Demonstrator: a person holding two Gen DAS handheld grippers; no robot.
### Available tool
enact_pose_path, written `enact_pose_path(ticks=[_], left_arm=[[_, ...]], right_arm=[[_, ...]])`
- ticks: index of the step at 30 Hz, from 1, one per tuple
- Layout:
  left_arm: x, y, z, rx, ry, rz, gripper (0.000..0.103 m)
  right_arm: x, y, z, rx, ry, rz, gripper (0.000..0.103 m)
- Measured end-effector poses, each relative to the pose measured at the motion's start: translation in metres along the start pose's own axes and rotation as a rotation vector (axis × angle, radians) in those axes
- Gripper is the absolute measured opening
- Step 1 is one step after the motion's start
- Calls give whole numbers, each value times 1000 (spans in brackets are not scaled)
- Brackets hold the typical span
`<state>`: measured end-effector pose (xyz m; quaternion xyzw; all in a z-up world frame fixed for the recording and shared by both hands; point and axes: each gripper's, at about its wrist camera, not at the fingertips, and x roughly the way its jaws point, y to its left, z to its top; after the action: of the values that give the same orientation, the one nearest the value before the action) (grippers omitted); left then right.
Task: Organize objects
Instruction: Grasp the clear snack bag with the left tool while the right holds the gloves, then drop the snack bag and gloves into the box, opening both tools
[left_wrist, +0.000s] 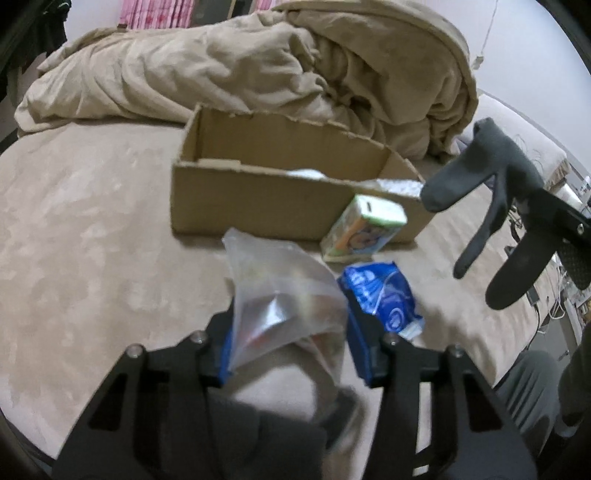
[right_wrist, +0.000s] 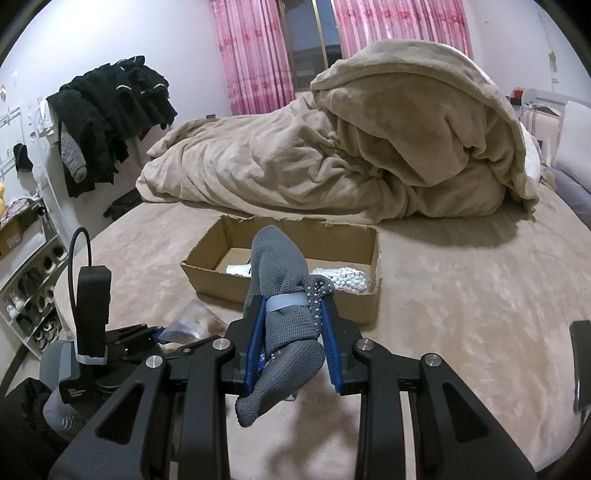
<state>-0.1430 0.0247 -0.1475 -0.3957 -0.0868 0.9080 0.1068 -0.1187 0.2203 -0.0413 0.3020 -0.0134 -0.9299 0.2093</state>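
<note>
An open cardboard box (left_wrist: 258, 199) lies on the beige bed; it also shows in the right wrist view (right_wrist: 221, 280), with white items inside. My left gripper (left_wrist: 291, 328) is shut on a clear plastic bag (left_wrist: 280, 295) and holds it in front of the box. A green juice carton (left_wrist: 364, 230) and a blue wrapper (left_wrist: 384, 295) lie by the box's near right corner. My right gripper (right_wrist: 291, 332) is shut on a grey sock bundle (right_wrist: 280, 295) held up before the box; the bundle also shows in the left wrist view (left_wrist: 476, 173) at the right.
A crumpled beige duvet (right_wrist: 332, 155) is heaped behind the box. Dark clothes (right_wrist: 107, 122) hang on the left wall above a shoe rack (right_wrist: 33, 295). Pink curtains (right_wrist: 255, 51) frame a window at the back. The bed's edge drops off at the right (left_wrist: 509, 332).
</note>
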Motion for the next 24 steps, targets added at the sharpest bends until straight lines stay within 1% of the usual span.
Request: enact_pose_path(ticks=[2,8,11,13,18,22,24], left_arm=[[-13,-2,4,1,-25,2,50],[-65,-14,35,33,-135,-20,50],[-81,-13,54,43,-178,-37,50],[-84,-12,67,56,-202,-29,50],[-71,-3,91,75,-213,-14,50],[-36,4,106,81,-178,-24,51],[-13,10,112,69,-135,-60,51]], right_arm=[[-3,1,2,-2,-7,1,31],[-12,7,15,-26,-41,10,31],[-10,11,27,-46,-59,17,31],[-3,12,36,-60,-61,22,31],[29,10,57,-73,-43,39,31],[60,4,68,-83,-17,21,31],[81,-2,71,-67,9,8,31]])
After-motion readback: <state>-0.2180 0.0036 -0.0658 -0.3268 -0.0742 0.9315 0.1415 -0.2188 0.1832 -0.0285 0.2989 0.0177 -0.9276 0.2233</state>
